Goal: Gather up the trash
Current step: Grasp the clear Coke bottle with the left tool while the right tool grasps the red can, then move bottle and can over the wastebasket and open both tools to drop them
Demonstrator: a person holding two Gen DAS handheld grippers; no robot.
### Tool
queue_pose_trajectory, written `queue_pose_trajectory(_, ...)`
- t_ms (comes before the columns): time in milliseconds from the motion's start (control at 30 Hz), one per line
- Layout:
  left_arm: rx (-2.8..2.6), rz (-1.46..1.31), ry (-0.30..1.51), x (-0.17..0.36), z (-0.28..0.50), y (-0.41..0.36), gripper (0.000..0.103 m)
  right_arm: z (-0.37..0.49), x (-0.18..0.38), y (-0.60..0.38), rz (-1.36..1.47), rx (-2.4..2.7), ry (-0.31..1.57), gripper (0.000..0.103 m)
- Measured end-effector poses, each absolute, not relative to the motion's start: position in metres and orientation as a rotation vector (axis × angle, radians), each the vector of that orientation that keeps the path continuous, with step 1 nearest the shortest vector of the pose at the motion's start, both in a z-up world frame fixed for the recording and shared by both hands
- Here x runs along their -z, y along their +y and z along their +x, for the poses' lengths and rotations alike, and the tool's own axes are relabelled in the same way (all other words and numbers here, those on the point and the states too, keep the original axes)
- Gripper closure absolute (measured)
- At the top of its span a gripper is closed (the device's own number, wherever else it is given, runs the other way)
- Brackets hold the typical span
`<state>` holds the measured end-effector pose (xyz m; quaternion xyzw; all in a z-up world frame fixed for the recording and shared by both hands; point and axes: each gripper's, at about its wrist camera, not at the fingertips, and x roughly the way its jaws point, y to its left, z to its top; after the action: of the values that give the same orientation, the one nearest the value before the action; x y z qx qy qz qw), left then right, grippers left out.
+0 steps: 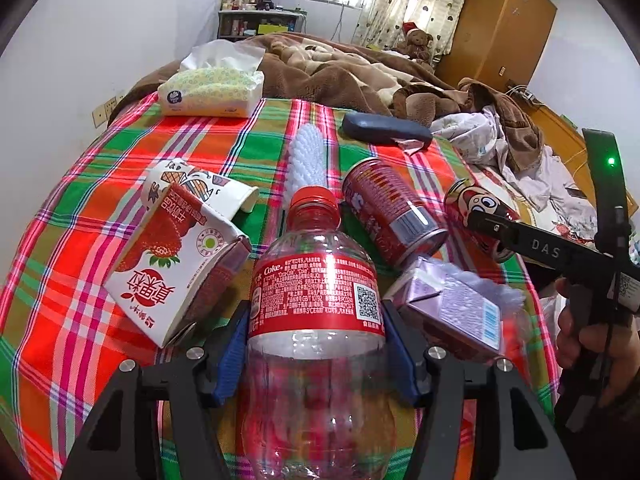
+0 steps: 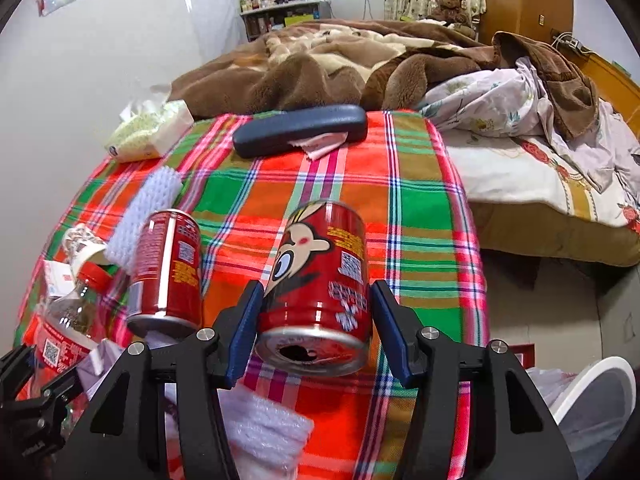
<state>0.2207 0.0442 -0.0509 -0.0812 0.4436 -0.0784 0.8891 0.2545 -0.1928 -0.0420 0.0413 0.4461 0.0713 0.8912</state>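
Bedroom clutter fills the background: a rumpled brown blanket on the bed beyond, and nearer me the plaid cloth over the counter where the trash is scattered.

Largest of the trash is the Coke bottle, lying with its red cap pointing away from me, between the pads of my left tongs. The blue pads sit at the label's lower edge and look pressed to the plastic, so I judge them clamped on it. It looks empty, so light, thin-walled and likely to buckle; the label band is the firmest place to hold.

Next, the strawberry carton leans just left of the bottle, and a purple carton lies just right of it. Both are cardboard, light and crushable, best taken across their flat faces.

Smallest are the cans. My right tongs straddle the cartoon can, lying on its side with its opened end toward me; the jaws stand apart, each with a sliver of gap. It should be light, smooth and prone to roll, so mid-body is my grip. A second red can lies just left.
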Motion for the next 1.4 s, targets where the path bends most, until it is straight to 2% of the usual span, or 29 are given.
queue_pose_trajectory(800,0.249,-0.139,0.794,-0.004,0.171,0.009,0.041,0.185,0.010,-0.230,0.195,-0.203,0.780,0.048)
queue_pose_trajectory(1400,0.416,-0.018,0.728,-0.031,0.133,-0.081,0.041,0.114,-0.016,-0.288,0.245,-0.106,0.650,0.048)
